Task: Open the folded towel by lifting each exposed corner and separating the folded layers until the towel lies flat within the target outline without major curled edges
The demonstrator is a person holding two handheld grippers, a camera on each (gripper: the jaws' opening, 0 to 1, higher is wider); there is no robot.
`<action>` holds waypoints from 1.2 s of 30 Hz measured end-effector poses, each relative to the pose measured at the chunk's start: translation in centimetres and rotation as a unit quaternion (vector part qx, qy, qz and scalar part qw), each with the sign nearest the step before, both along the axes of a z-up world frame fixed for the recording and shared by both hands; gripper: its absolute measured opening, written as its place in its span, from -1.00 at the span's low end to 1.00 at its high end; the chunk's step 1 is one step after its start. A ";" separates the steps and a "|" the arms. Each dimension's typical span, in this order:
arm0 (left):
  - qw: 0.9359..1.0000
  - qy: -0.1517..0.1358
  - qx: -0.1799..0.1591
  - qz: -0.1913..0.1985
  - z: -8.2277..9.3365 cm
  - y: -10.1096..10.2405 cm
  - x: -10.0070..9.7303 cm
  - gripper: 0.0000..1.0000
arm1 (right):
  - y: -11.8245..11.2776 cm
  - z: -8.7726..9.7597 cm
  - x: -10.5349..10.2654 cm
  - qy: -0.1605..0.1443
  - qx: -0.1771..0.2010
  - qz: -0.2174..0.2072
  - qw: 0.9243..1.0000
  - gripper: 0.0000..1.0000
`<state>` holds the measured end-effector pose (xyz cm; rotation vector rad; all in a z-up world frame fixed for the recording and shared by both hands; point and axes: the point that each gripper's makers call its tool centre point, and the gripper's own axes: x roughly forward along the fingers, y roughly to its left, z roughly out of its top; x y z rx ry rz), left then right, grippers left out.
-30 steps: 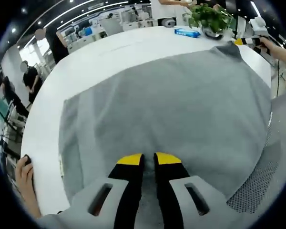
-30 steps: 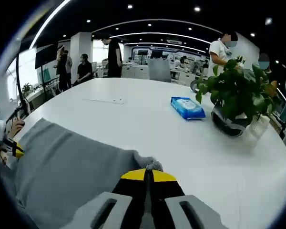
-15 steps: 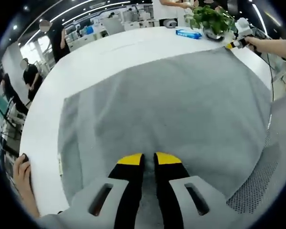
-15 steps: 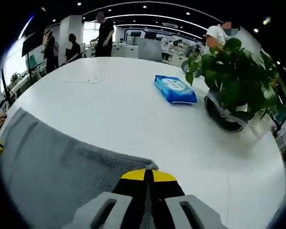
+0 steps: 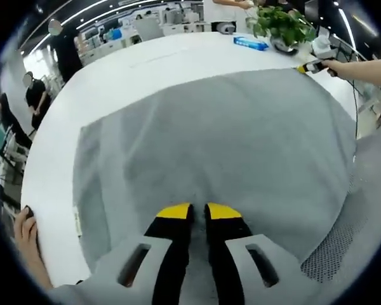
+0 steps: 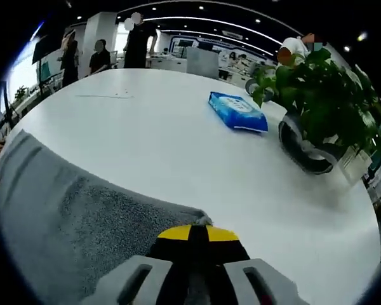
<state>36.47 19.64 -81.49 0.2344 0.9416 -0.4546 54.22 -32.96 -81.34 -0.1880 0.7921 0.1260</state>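
We count one gray towel (image 5: 228,140) spread on the white tabletop (image 6: 178,152), both hand-held grippers clamped on it: left hand-held gripper (image 5: 197,210) at its 6 o'clock edge, right hand-held gripper (image 6: 197,232) on a corner. One blue packet (image 6: 237,112), one potted plant (image 6: 324,108) at 2 o'clock.

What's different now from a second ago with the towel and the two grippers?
The right gripper has carried its towel corner outward toward the plant, drawing the cloth tauter and flatter; the raised fold at that corner is gone. Both grippers stay shut on the towel. The left gripper, blue packet and table look unchanged.
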 end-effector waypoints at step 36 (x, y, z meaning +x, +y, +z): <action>0.990 -0.093 0.086 0.067 0.2 9.0 16.4 -1.00 | 1.8 0.1 -2.2 0.044 0.023 -0.007 0.999 -1.00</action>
